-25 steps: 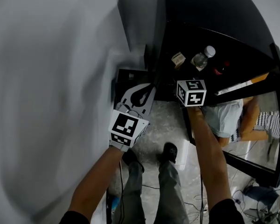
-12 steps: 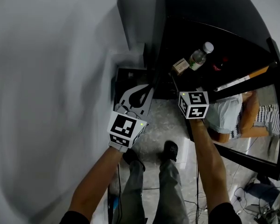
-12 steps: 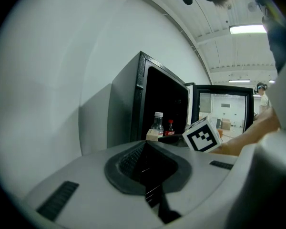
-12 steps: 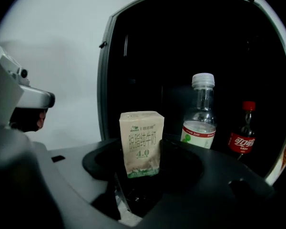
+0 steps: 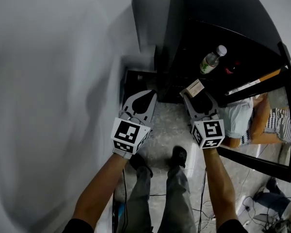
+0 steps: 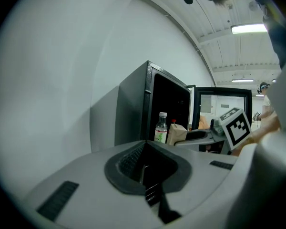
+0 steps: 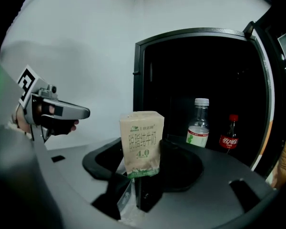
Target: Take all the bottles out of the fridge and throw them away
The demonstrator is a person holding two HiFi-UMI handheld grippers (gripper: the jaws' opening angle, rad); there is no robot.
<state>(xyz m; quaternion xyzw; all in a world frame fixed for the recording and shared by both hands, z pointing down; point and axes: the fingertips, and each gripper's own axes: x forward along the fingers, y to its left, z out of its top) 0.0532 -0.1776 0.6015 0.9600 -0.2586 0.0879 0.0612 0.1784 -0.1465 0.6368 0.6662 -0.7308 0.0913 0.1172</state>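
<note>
Fridge (image 7: 195, 75) mouth's wide open for you — only a clear bottle (image 7: 199, 123) and cola bottle (image 7: 230, 137) inside, door (image 7: 275, 75) off right.

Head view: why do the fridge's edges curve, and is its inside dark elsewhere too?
Head view: wide-angle lens bows the black fridge, inside unlit; right gripper view: dark inside too, yet the beige milk carton and clear white-capped bottle show sharply; left gripper view: ceiling strip light glares.
</note>
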